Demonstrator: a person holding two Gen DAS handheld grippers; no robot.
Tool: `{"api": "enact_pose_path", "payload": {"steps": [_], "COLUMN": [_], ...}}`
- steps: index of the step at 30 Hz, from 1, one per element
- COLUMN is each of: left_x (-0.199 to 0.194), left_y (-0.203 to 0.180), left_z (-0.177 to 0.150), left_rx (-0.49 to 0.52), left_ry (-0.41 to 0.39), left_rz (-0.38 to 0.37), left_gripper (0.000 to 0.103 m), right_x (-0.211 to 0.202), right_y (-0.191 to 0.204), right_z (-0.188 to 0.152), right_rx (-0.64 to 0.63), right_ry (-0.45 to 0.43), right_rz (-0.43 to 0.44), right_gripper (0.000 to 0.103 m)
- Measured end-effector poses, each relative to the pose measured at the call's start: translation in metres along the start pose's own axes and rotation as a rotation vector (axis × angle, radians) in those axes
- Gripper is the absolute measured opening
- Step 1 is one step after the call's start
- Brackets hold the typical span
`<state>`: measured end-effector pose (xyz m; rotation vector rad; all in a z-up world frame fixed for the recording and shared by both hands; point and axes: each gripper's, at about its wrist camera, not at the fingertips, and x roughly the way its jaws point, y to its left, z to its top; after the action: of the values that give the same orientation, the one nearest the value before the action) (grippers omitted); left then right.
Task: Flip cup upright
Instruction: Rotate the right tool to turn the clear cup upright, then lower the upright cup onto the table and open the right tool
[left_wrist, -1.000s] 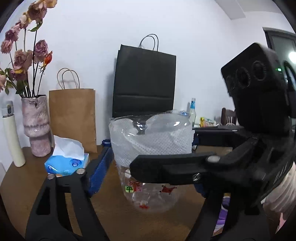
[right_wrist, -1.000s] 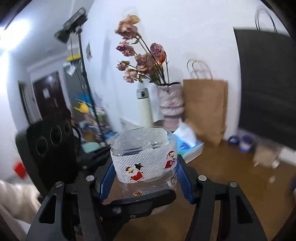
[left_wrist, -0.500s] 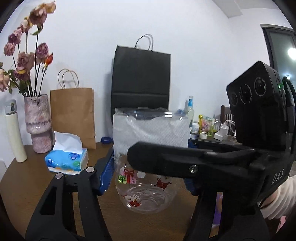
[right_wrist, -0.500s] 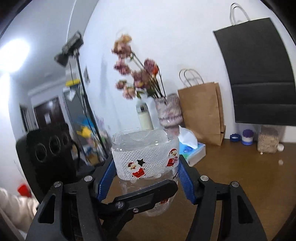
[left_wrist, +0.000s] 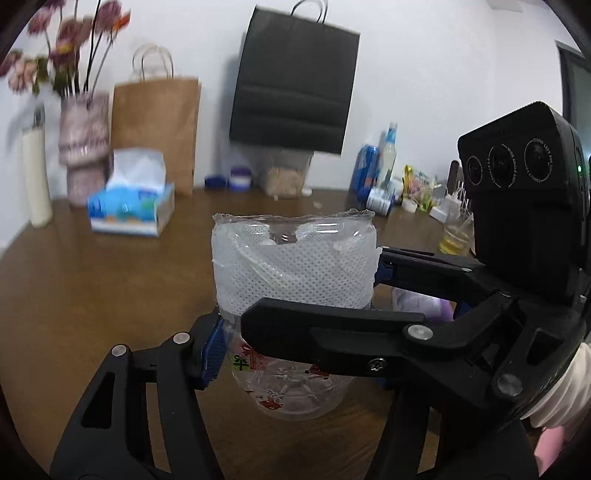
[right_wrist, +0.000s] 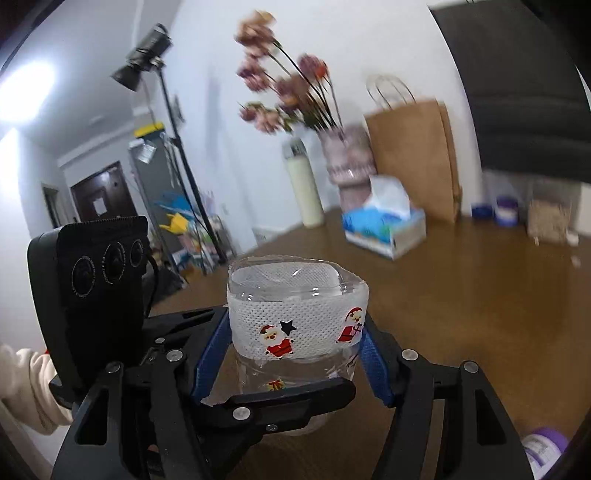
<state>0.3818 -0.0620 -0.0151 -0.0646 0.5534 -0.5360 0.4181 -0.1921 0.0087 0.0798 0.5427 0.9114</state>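
- The cup (left_wrist: 293, 280), a clear plastic one with a white mesh band and small Santa stickers, is seen at the centre of both wrist views, mouth up and base down, low over the brown counter (left_wrist: 92, 280); whether the base touches the wood cannot be told.
- The left gripper (left_wrist: 295, 363) is shown with its jaws narrowed around the lower body of the cup, a blue pad (left_wrist: 213, 354) pressed to the cup's wall at 9 o'clock; the opposite pad is hidden behind the other tool.
- The right gripper (right_wrist: 293, 363) is shown with its jaws closed onto the same cup just under the mesh band, blue pads (right_wrist: 375, 369) meeting the wall at 3 and 9 o'clock.
- In the left wrist view the right gripper crosses in from 3 o'clock, one black finger lying in front of the cup.
- Farther back, at 10 o'clock, a blue tissue box (left_wrist: 131, 210) lies on the counter.
- Against the wall, from 9 to 12 o'clock, a cream flask (left_wrist: 36, 177), a vase of pink flowers (left_wrist: 84, 144), a brown paper bag (left_wrist: 155, 125) and a black paper bag (left_wrist: 293, 85) are seen.
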Motion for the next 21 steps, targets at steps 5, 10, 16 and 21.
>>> {"api": "enact_pose_path", "payload": {"steps": [5,10,16,21], "left_x": [-0.003,-0.018,-0.054,-0.064], "left_y": [-0.012,-0.014,-0.024,-0.02], "left_z": [-0.012,-0.04,-0.061,-0.064], "left_rx": [0.013,-0.018,0.031,-0.005], "left_ry": [0.085,0.207,0.21,0.187], "left_rz": [0.042,0.025,0.107,0.186], "left_gripper": [0.078,0.094,0.102,0.102], "right_x": [-0.005,-0.017,-0.034,-0.029], "right_y": [0.004,0.021,0.031,0.028], "right_z": [-0.016,-0.034,-0.057,-0.061], "right_rx": [-0.015,-0.071,-0.098,-0.082], "right_ry": [0.104,0.152,0.152,0.191], "right_rz": [-0.083,-0.167,-0.203,-0.221], "right_gripper": [0.066,0.066,0.069,0.069]}}
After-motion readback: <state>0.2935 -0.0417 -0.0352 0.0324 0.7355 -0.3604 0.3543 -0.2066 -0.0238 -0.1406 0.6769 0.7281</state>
